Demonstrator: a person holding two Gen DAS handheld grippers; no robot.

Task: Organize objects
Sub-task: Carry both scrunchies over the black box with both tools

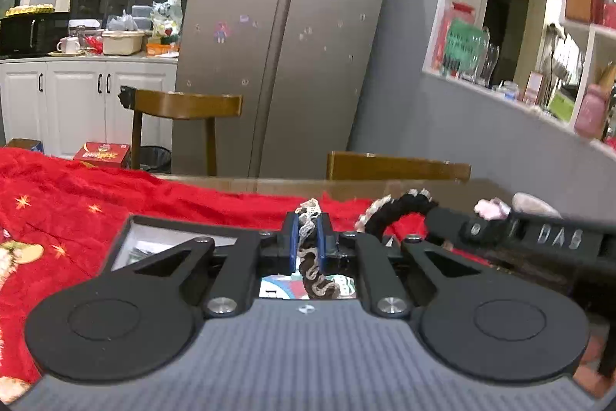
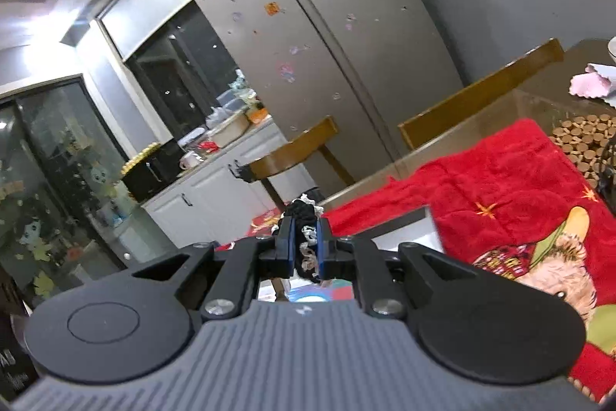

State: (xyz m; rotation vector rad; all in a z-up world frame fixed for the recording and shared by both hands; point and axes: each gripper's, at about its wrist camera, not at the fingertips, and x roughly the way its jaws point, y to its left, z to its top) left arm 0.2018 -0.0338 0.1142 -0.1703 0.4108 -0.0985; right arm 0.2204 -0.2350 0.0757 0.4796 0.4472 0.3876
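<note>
Your left gripper (image 1: 308,237) is clenched on a frilly black band with pale lace trim (image 1: 313,257); the blue pads (image 1: 293,241) pinch it tight, and one end curls down below the jaws. From there the band arcs to your right, above the red blanket (image 1: 77,195), to your right gripper (image 1: 442,222), which shows at the edge of the left wrist view. In the right wrist view that gripper (image 2: 306,245) is likewise closed hard on the same band (image 2: 304,214), lace bunched between its pads. So the band hangs stretched between your two tools, above the blanket-covered table (image 2: 539,99).
</note>
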